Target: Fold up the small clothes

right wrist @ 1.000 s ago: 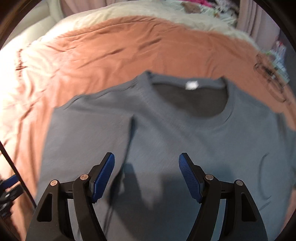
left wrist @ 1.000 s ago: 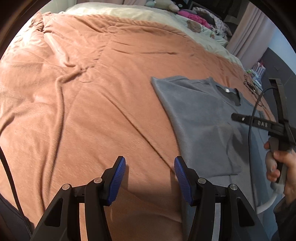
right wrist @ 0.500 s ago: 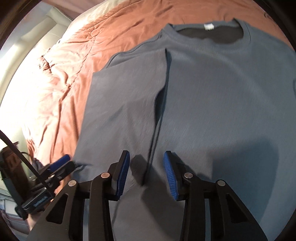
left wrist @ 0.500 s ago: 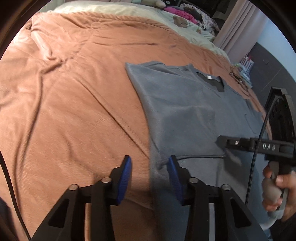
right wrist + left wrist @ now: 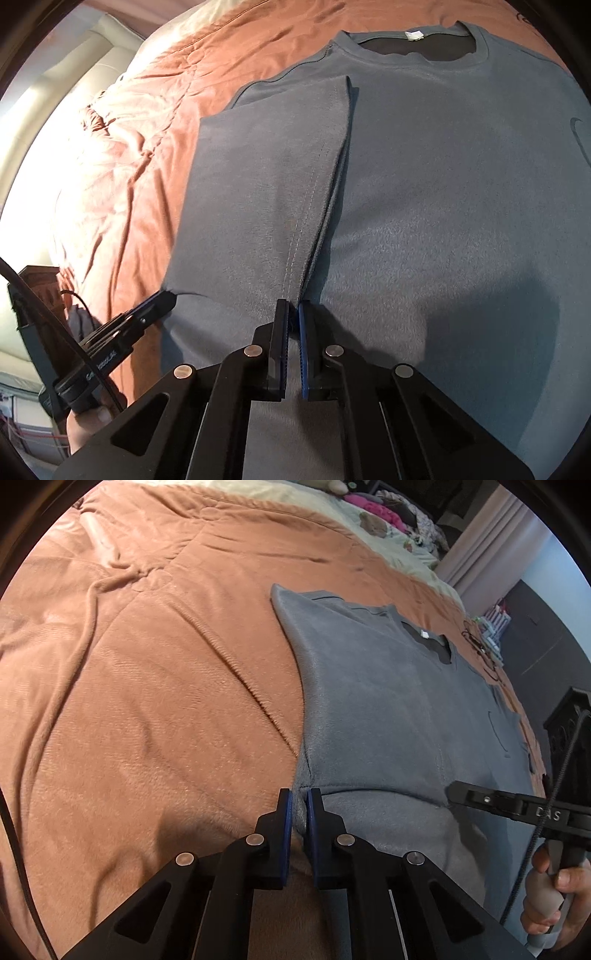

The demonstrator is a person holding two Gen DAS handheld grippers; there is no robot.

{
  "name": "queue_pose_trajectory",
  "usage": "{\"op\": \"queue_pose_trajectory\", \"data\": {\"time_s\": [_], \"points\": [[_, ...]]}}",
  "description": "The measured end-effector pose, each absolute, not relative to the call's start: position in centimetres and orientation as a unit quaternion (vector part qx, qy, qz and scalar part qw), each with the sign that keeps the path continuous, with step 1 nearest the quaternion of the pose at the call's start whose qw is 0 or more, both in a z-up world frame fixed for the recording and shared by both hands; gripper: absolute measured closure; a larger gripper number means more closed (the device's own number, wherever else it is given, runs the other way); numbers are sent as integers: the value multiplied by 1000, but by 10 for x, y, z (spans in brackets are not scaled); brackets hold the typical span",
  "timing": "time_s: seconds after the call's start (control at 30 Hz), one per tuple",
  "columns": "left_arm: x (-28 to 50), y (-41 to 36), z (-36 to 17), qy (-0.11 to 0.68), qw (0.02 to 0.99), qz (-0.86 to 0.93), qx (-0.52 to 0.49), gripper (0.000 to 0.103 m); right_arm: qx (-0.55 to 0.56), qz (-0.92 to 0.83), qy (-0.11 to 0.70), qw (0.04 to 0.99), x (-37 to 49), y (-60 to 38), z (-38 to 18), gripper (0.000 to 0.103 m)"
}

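Note:
A grey T-shirt [image 5: 388,709] lies flat on an orange blanket [image 5: 147,701], neck opening away from me. Its left sleeve [image 5: 266,177] is folded inward over the chest [image 5: 443,184]. My left gripper [image 5: 299,797] is closing on the shirt's left edge at the sleeve's lower corner, with cloth pinched between the blue pads. My right gripper [image 5: 291,306] is closing on the stitched hem of the folded sleeve, fabric between its pads. Each view shows the other gripper: the right gripper [image 5: 454,794] held by a hand [image 5: 554,897], and the left gripper [image 5: 166,297] at the shirt's edge.
Soft toys and a pink bundle [image 5: 373,513] sit on cream bedding at the far end of the bed. A tangle of thin black cable [image 5: 476,638] lies beyond the collar. A dark cabinet [image 5: 569,731] stands right of the bed, a curtain [image 5: 480,542] behind it.
Both grippers have come down onto the shirt and their jaws have drawn together from wide apart. The left now pinches the shirt's edge; the right pinches the sleeve hem.

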State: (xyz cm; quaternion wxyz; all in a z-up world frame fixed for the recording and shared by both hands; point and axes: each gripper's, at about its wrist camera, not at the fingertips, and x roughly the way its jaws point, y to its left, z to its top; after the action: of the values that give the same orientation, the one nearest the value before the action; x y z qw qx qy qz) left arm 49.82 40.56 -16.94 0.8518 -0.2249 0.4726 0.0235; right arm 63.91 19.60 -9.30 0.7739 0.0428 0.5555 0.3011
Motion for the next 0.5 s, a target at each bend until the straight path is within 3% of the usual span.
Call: {"op": "queue_pose_trajectory", "data": {"time_s": [0.1,0.13,0.2,0.23,0.27,0.5], "points": [[495,406,-155,468,856,39,-217,94,15,311,549,776,639,183,-84,100],[494,406,-150,468,856,46,-216,93,7,313,544,779,639,177,-80,96],[495,407,-143,469,855,57,-215,89,3,314,531,787,643,160,-70,72],[497,407,-139,468,855,61,-214,87,3,314,522,793,646,150,-65,53],[498,405,-135,466,857,64,-212,83,2,309,511,802,647,138,-59,46],[520,365,-112,458,868,53,-184,66,6,283,475,833,659,55,-37,46]]}}
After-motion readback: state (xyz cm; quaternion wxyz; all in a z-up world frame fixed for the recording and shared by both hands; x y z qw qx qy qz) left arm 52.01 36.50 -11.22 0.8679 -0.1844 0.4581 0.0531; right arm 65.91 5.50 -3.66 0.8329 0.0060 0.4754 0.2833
